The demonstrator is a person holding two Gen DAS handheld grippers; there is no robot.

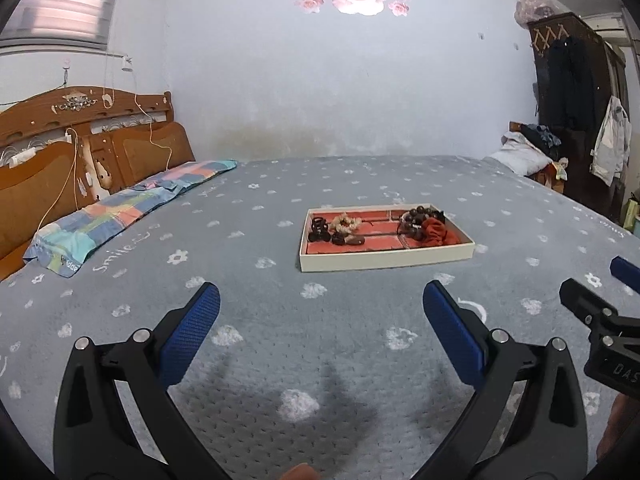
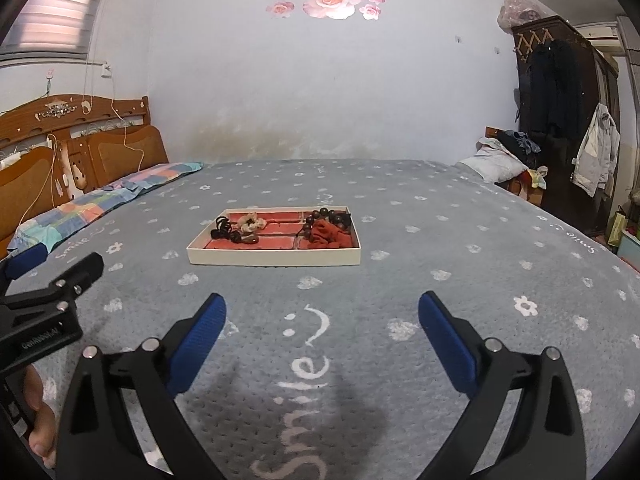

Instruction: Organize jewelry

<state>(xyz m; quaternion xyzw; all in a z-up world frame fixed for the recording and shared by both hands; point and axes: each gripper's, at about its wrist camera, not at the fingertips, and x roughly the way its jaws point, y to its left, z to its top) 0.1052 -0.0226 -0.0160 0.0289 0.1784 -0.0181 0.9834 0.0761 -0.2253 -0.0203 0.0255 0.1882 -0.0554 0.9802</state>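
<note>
A shallow white tray (image 1: pixel 384 261) with a red lining lies on the bed ahead; it also shows in the right wrist view (image 2: pixel 276 257). Its left part holds black hair ties (image 2: pixel 221 226), a beige scrunchie (image 2: pixel 251 222) and dark clips. Its right part holds a dark bead bracelet (image 2: pixel 324 214) and a red scrunchie (image 2: pixel 326 234). My left gripper (image 1: pixel 320 300) is open and empty, hovering short of the tray. My right gripper (image 2: pixel 322 308) is open and empty, beside the left one, also short of the tray.
The grey blanket (image 2: pixel 460 280) with white flowers covers the bed. A patchwork pillow (image 1: pixel 120 216) lies at the left by the wooden headboard (image 1: pixel 80 148). A dark wardrobe (image 2: pixel 560 112) and piled clothes stand at the right.
</note>
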